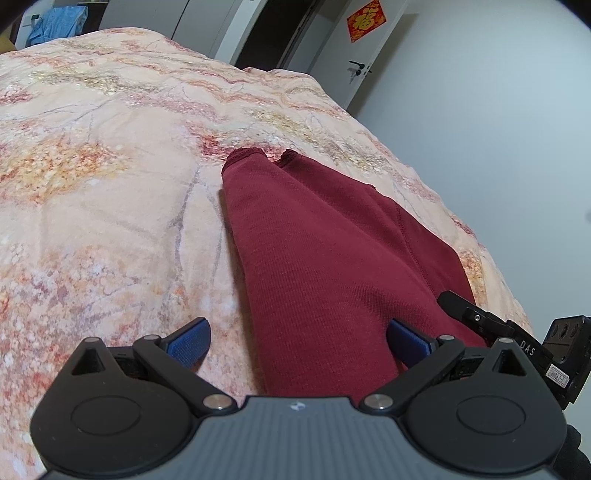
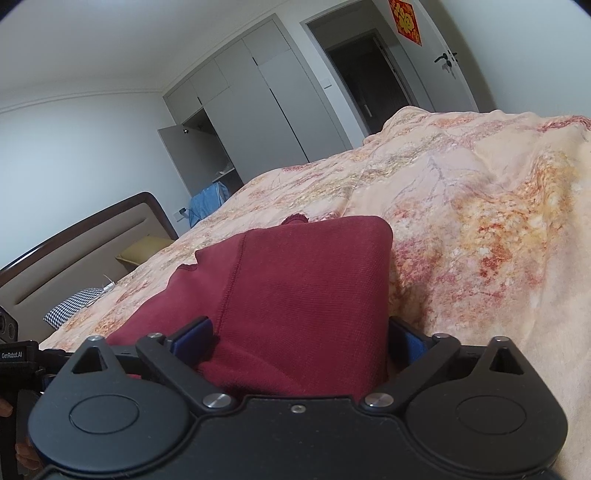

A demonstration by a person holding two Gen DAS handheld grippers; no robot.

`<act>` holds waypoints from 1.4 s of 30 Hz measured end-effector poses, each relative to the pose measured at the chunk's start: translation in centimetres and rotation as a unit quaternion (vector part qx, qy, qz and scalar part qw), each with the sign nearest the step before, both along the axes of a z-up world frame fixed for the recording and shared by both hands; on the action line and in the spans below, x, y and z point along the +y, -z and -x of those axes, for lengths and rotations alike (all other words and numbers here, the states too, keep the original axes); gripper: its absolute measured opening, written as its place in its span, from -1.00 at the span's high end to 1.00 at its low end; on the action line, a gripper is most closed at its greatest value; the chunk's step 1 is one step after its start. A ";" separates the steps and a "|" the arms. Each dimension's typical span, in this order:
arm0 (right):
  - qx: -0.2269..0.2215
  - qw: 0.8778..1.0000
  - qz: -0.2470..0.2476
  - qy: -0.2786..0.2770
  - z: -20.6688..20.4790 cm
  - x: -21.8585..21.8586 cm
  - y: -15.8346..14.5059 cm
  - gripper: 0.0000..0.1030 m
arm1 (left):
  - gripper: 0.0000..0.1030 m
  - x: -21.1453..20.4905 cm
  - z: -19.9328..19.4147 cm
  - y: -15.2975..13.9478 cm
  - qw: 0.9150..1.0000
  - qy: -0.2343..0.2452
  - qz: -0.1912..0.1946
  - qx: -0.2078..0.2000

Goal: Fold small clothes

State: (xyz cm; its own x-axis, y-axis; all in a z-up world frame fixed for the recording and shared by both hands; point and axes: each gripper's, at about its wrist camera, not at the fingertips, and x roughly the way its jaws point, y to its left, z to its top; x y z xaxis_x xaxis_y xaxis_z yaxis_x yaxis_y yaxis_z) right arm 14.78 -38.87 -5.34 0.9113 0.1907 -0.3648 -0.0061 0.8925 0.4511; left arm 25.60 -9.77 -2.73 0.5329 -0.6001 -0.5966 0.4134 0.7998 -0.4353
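Both tools open, straddling maroon garment [image 1: 325, 258].

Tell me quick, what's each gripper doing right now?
Left gripper: open, holding nothing, jaws astride the edge of the red garment.
Right gripper: open, garment between the jaws, not clamped.

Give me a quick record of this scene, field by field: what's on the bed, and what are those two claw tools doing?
Surface: bed under a floral quilt
Garment: dark red, partly folded, lying on the quilt
Left gripper: jaws wide open, near end of the garment between its pads, not pinched
Right gripper: jaws wide open, garment edge between its blue pads
Background: grey wardrobe, open doorway, red sign on the door
Fold: not yet finished
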 end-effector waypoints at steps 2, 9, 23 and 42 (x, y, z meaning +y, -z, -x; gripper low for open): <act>0.002 1.000 -0.002 -0.004 0.0 0.0 -0.2 -0.78 | -1.00 0.2 -0.2 0.0 1.000 0.004 0.006 0.002; 0.022 0.999 -0.038 -0.014 -1.1 -0.6 -0.9 -0.43 | -0.98 0.8 -1.8 -0.2 0.999 0.002 0.034 0.021; 0.047 0.999 0.017 -0.006 -1.6 1.4 -3.2 0.26 | 0.01 -0.7 -1.8 -2.1 1.000 0.007 0.020 0.005; -0.039 0.988 0.049 -0.141 -13.3 15.8 -10.0 0.62 | 0.33 10.7 -2.1 -8.2 0.978 -0.177 0.005 -0.113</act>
